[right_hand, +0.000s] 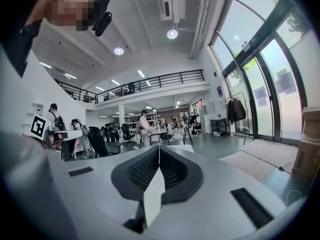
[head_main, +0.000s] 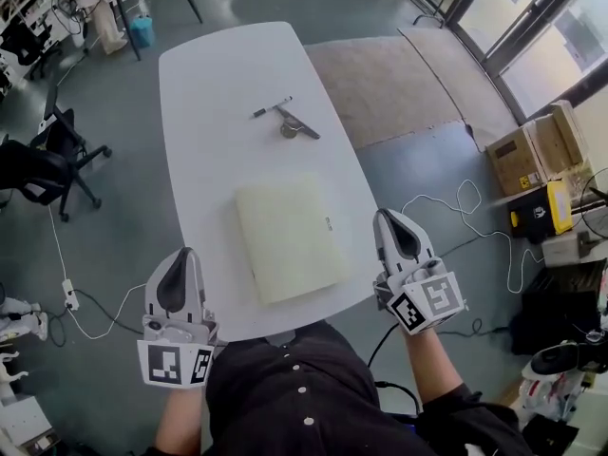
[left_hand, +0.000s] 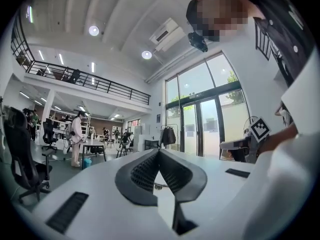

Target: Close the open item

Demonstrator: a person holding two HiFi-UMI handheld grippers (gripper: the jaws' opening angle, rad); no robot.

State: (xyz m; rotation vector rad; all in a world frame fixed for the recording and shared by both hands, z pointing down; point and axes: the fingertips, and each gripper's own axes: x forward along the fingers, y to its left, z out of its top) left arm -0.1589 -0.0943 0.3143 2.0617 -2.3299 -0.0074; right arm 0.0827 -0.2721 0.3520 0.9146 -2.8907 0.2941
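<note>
A pale yellow book or folder (head_main: 288, 237) lies flat with its cover down on the white table (head_main: 218, 74), near the front edge. My left gripper (head_main: 180, 258) hovers off the table's front left corner, jaws shut with nothing between them; in the left gripper view the left gripper (left_hand: 158, 152) points level across the tabletop. My right gripper (head_main: 390, 218) is held just off the table's right edge, beside the book, also shut and empty. In the right gripper view the right gripper (right_hand: 159, 148) faces out over the table into the room.
A black marker (head_main: 273, 107) and a small metal tool (head_main: 298, 125) lie at the far middle of the table. An office chair (head_main: 47, 155) stands to the left, a rug (head_main: 380, 79) and cardboard boxes (head_main: 537, 150) to the right. Cables trail on the floor.
</note>
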